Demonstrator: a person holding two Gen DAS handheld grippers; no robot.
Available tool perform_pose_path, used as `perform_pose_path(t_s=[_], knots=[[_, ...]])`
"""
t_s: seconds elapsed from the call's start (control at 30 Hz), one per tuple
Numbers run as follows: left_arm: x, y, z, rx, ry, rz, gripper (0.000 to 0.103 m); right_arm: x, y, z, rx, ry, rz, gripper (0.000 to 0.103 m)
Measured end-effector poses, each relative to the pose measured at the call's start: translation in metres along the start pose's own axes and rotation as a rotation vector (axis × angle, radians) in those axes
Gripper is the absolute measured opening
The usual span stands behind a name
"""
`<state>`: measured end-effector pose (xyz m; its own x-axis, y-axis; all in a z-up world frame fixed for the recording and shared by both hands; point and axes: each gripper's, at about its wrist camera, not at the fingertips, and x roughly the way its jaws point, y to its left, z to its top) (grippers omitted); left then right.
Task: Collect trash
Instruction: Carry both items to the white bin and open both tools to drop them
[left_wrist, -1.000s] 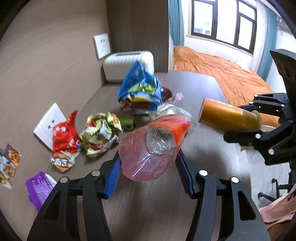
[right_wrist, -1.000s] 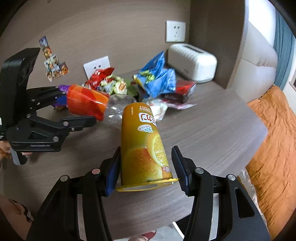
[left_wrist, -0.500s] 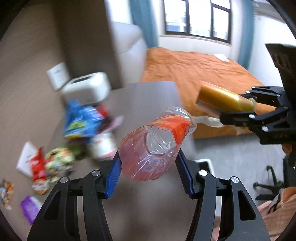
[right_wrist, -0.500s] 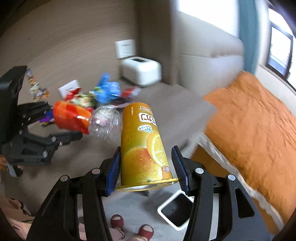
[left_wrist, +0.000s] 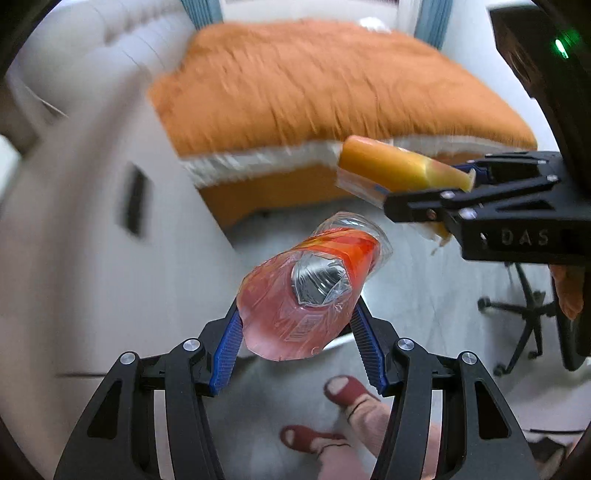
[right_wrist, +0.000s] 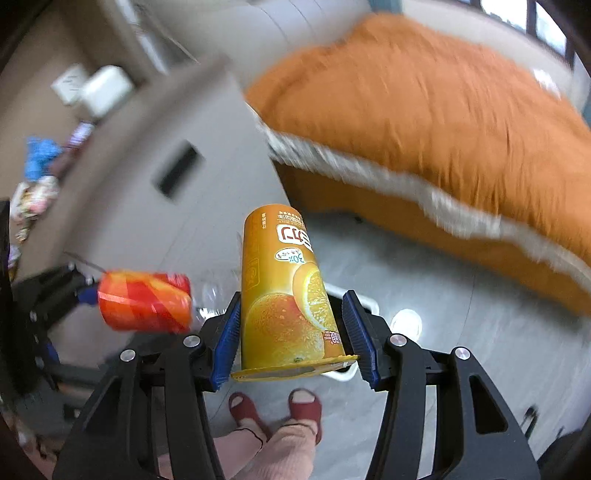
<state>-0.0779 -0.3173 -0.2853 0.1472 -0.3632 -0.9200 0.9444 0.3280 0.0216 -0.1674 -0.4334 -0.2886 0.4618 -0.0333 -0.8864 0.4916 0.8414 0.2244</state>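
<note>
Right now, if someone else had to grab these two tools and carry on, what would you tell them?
Left hand-held gripper: shut on a crushed plastic bottle with an orange label.
Right hand-held gripper: shut on an orange juice carton.
Both are held over the floor by the bed, pointing down. A white bin rim shows just behind the carton.
Done: two pieces picked up.
Left: drop both in the bin, then fetch the wrappers on the table.
</note>
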Motion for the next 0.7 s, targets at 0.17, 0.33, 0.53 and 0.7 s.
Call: perform_pose_path(t_s=[0.17, 0.33, 0.53, 0.7], knots=[[0.13, -0.013, -0.017, -0.04, 0.151, -0.055, 0.056, 0.105, -0.05, -0.02, 0.077, 0.123, 0.03, 0.055], [0.239, -0.026, -0.039, -0.036, 0.238, -0.085, 0.058, 0.208, -0.074, -0.047, 0.055, 0.213, 0.021, 0.055], [0.311, -0.017, -0.063, -0.103, 0.293, -0.086, 0.098, 0.277, -0.094, -0.074, 0.035, 0.278, -0.015, 0.1], [0.312, -0.007, -0.071, -0.155, 0.336, -0.074, 0.098, 0.281, -0.096, -0.081, 0.0, 0.294, -0.079, 0.098]])
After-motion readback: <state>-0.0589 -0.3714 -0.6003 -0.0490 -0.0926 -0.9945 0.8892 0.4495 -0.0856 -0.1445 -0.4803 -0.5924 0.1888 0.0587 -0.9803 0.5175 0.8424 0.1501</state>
